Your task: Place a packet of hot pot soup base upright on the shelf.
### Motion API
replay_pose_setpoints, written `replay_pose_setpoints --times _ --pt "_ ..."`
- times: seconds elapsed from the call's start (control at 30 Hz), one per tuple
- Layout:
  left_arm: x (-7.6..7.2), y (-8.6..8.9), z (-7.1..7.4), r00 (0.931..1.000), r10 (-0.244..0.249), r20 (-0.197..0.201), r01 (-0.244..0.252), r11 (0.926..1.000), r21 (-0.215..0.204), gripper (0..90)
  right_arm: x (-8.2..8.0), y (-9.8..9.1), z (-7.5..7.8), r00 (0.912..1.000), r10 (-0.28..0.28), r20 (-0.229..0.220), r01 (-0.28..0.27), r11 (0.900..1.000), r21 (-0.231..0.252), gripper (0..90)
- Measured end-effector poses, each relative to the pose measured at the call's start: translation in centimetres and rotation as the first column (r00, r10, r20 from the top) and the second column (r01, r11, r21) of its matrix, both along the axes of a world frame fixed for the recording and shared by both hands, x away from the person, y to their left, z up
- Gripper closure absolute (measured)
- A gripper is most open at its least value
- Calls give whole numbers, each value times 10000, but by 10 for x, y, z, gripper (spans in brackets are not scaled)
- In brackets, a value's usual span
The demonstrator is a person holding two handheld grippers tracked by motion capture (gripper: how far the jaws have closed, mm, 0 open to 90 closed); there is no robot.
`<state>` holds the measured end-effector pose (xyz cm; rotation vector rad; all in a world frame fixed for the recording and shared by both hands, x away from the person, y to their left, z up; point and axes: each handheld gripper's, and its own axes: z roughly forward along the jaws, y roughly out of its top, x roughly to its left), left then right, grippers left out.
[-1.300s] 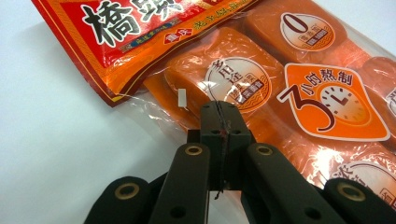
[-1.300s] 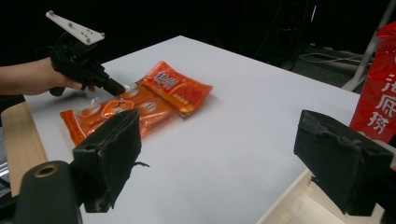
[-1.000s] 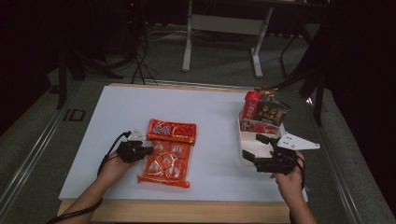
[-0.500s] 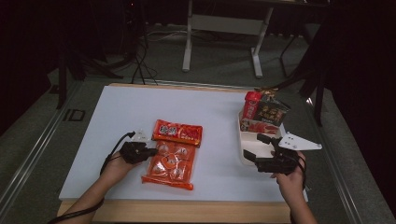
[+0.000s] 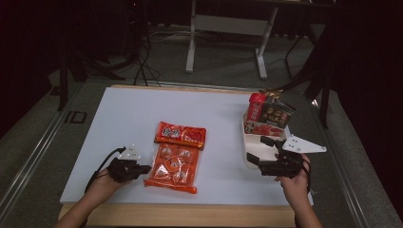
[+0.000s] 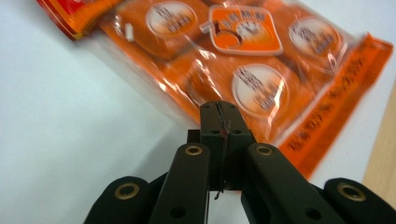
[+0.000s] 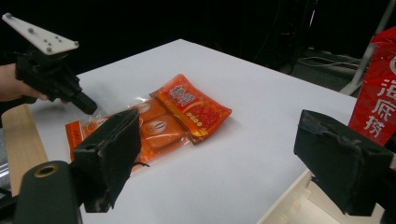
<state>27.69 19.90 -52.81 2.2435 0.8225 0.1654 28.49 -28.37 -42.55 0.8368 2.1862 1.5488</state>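
Observation:
An orange bag of wrapped snacks (image 5: 172, 166) lies flat near the table's front, with a red packet (image 5: 180, 134) touching its far end. My left gripper (image 5: 146, 168) is shut and holds nothing; its tip sits at the bag's left edge. In the left gripper view the shut jaws (image 6: 219, 112) point at the bag (image 6: 243, 60). My right gripper (image 5: 256, 149) stands wide open beside the white tray (image 5: 246, 142), empty. The right gripper view looks between its jaws (image 7: 229, 161) at the bag (image 7: 154, 128), the red packet (image 7: 194, 105) and the left gripper (image 7: 86, 103).
The tray at the right holds upright packets, a red one (image 5: 256, 106) and a dark one (image 5: 278, 114). The white tabletop (image 5: 142, 109) ends in a wooden front edge (image 5: 190, 214). Metal stand legs (image 5: 192, 38) and cables lie on the floor beyond.
The orange bag and red packet have slid a little to the right. My left gripper has drawn back towards the front-left, off the bag. The right gripper has barely moved.

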Motion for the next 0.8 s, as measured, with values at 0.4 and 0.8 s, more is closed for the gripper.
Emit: replay_pose_setpoints --times 0.4,0.8 --pt "1 -18 -7 9997 -216 -116 219 9994 255 900 1 1 -2 10000 38 -62 -38 10000 -4 148" --pt "4 -40 -7 9971 -725 -218 724 9974 -42 899 1 1 -2 10000 32 -61 -32 10000 -25 148"
